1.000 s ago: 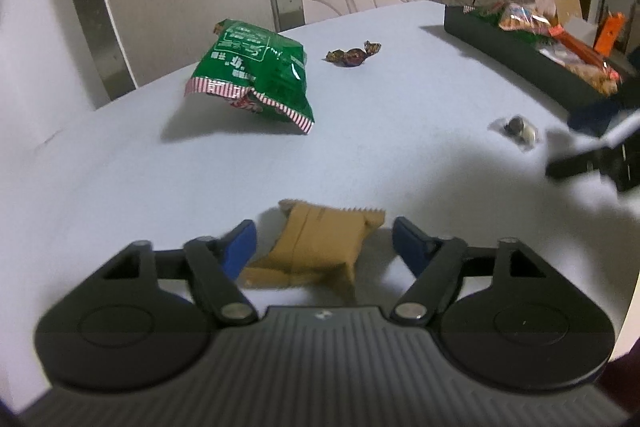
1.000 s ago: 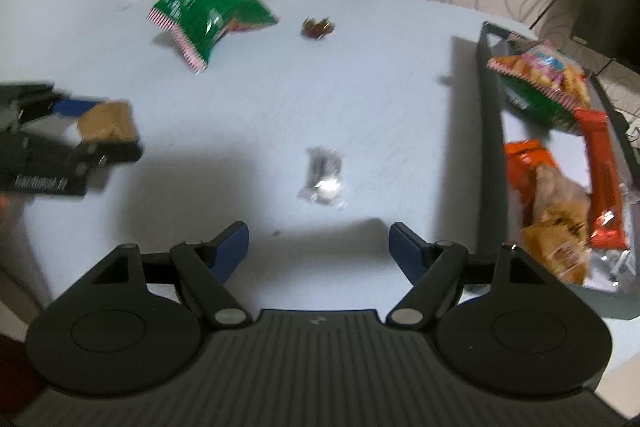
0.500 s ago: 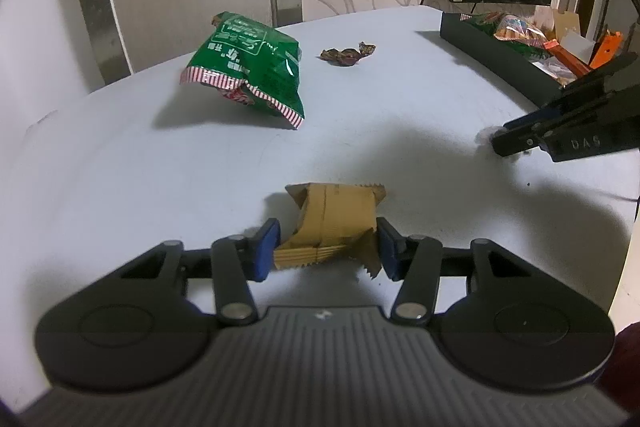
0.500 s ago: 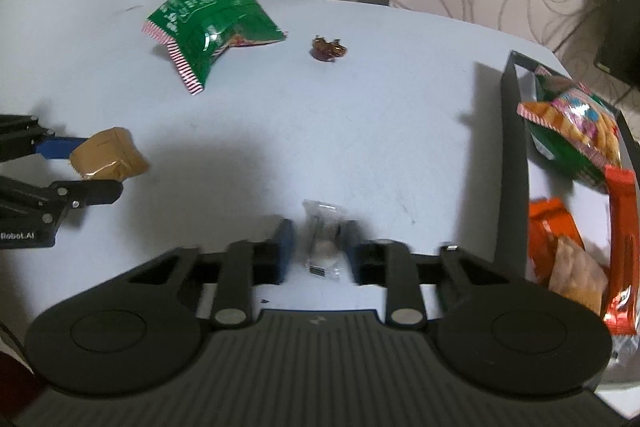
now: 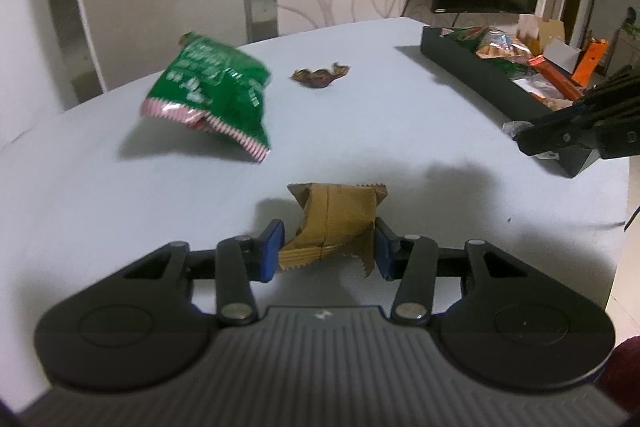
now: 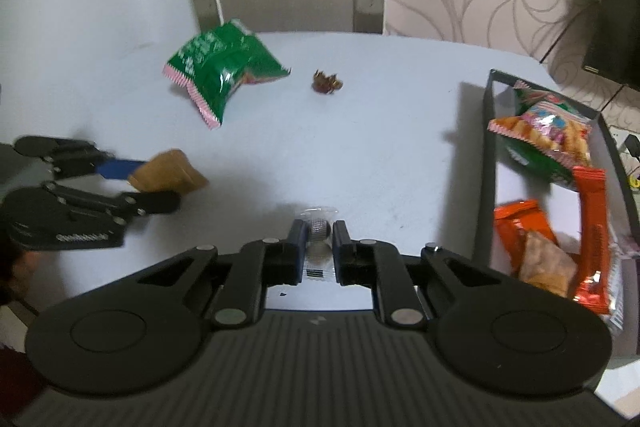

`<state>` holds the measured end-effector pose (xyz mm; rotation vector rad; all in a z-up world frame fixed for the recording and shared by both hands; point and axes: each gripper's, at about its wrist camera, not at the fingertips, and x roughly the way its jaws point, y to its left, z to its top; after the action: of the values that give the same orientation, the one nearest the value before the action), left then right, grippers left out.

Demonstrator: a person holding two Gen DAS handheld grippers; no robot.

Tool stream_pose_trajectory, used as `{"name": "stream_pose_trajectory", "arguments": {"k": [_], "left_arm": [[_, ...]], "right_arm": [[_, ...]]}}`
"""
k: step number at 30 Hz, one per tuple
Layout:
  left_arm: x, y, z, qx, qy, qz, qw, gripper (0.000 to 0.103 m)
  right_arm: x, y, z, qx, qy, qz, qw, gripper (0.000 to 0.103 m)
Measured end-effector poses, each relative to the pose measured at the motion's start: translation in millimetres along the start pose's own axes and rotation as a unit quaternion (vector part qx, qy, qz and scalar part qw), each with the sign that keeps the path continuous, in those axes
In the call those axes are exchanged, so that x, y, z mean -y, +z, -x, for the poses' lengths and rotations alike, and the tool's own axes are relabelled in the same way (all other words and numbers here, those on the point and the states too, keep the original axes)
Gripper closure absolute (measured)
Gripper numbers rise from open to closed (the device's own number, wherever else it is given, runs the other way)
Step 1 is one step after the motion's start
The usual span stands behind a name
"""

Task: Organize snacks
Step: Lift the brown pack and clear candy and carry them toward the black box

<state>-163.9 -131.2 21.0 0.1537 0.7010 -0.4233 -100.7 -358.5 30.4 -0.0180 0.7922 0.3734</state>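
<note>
A brown snack packet [image 5: 336, 215] sits crumpled between the blue pads of my left gripper [image 5: 327, 241]. Its jaws are closing and press on the packet's sides. The right wrist view shows the same packet [image 6: 168, 173] held in the left gripper [image 6: 154, 183] just over the table. My right gripper [image 6: 319, 239] is shut on a small clear-wrapped candy [image 6: 318, 230], raised slightly off the table beside the black tray [image 6: 486, 163]. In the left wrist view the right gripper [image 5: 528, 141] hangs at that tray's near end.
A green chip bag [image 5: 212, 95] and a dark brown wrapped candy [image 5: 320, 75] lie at the far side of the pale table [image 5: 400, 147]. The black tray [image 5: 480, 83] at the right holds several snack packs. A wall and patterned panel stand behind.
Both grippers went from open to closed: the left onto the brown packet, the right onto the clear-wrapped candy. The right one then rose a little with the candy.
</note>
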Motion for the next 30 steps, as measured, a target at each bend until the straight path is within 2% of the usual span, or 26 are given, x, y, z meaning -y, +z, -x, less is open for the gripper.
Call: {"name": "stream_pose_trajectory", "arguments": {"k": [9,30], "left_arm": [[20.6,28.2,-11.6,0.018,-0.018,-0.027,0.9993,0.054],[87.8,83.0,-34.9,0.056,-0.082,-0.080,0.9918,0.054]], "right_arm": [[10.2,-3.1,29.2,0.019,0.001,-0.025,0.999,0.087],[49.5,-16.6,84.0,0.052,-0.037,-0.071,0.995,0.087]]}}
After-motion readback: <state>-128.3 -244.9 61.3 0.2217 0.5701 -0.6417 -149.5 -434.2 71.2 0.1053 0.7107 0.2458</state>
